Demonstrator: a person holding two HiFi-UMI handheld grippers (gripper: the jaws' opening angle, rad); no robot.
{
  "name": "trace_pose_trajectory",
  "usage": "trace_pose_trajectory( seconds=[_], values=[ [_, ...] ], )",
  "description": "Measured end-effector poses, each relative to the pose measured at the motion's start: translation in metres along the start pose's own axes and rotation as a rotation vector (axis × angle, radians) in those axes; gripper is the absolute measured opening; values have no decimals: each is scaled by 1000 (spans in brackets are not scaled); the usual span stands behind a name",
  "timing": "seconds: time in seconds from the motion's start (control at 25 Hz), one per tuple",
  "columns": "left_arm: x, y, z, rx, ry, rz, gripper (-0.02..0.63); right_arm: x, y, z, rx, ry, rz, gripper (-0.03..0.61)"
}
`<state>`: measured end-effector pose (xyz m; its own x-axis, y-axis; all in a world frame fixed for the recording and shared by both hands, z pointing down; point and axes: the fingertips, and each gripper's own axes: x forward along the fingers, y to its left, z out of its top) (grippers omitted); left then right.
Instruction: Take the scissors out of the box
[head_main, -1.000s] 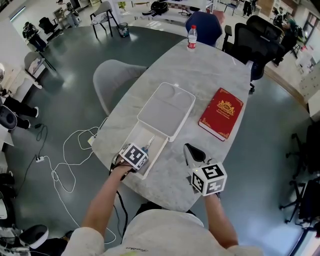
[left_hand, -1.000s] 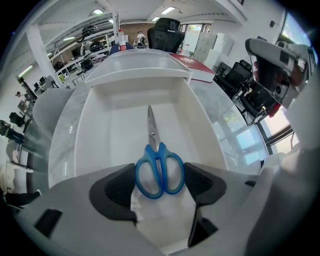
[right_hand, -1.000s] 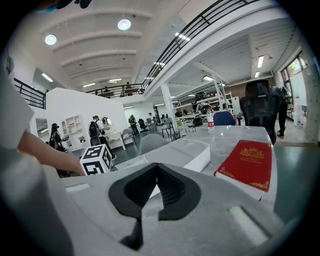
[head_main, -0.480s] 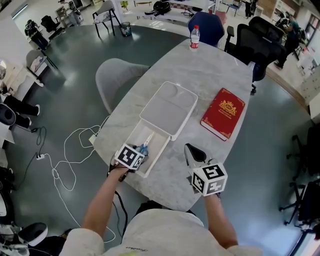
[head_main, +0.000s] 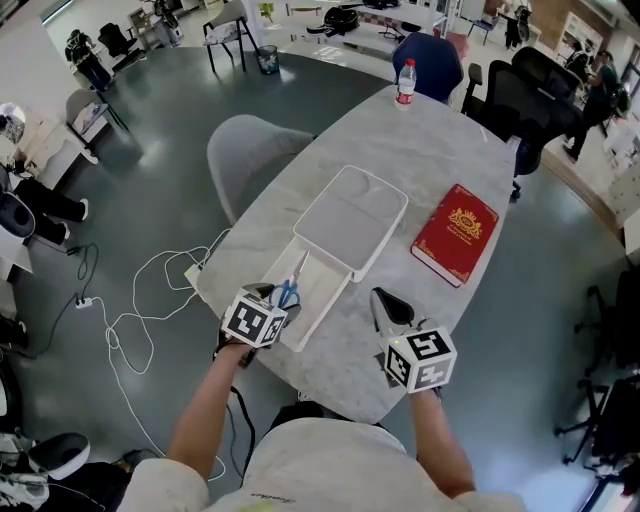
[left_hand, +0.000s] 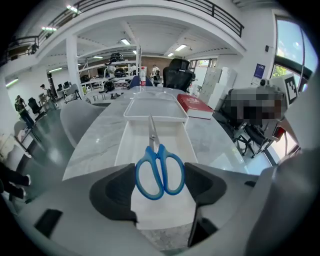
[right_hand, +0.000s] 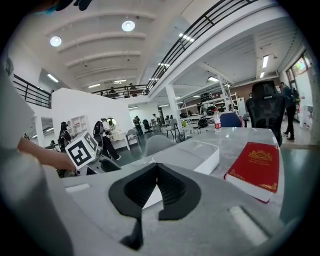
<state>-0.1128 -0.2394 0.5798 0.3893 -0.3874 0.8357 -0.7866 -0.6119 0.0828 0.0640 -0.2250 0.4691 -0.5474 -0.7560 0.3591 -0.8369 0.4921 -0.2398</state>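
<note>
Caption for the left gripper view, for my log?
Left tool grips blue scissors by the handles, blades pointing along the open white box.

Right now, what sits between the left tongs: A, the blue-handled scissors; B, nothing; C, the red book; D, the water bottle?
A: in the left gripper view the blue handles of the scissors fill the gap between the left tongs, above the open white box.

Open office: grey floor (head_main: 130, 200), marble bench (head_main: 440, 140), grey chair (head_main: 250, 160) beside it, black chairs (head_main: 515, 95) near its far end, white cable (head_main: 140, 300) on floor.
</note>
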Motion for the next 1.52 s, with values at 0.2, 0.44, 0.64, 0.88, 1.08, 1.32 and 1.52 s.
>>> trace_pose_trajectory(
  seconds=[0.2,0.44,0.64,0.88,1.08,1.32,1.52],
  values=[
    [-29,1,16,-7,-108,50,291,-2,9,3,-8,-7,12,5],
    [-70,-2,50,13,-270,113,290,-7,10,12,-13,-32,11,5],
    [-102,-10,83,18,-413,133,290,-15,6,26,-24,-72,-4,5],
    [-135,-15,119,52,-573,186,290,-27,-3,51,-36,-134,-41,5],
    [-157,-17,137,34,-688,209,290,-38,-6,73,-64,-186,-59,5],
    [-177,-18,147,10,-782,219,290,-47,1,91,-103,-237,-76,5],
    [-180,-18,148,-3,-812,225,290,-49,1,90,-113,-244,-93,5]
  ],
)
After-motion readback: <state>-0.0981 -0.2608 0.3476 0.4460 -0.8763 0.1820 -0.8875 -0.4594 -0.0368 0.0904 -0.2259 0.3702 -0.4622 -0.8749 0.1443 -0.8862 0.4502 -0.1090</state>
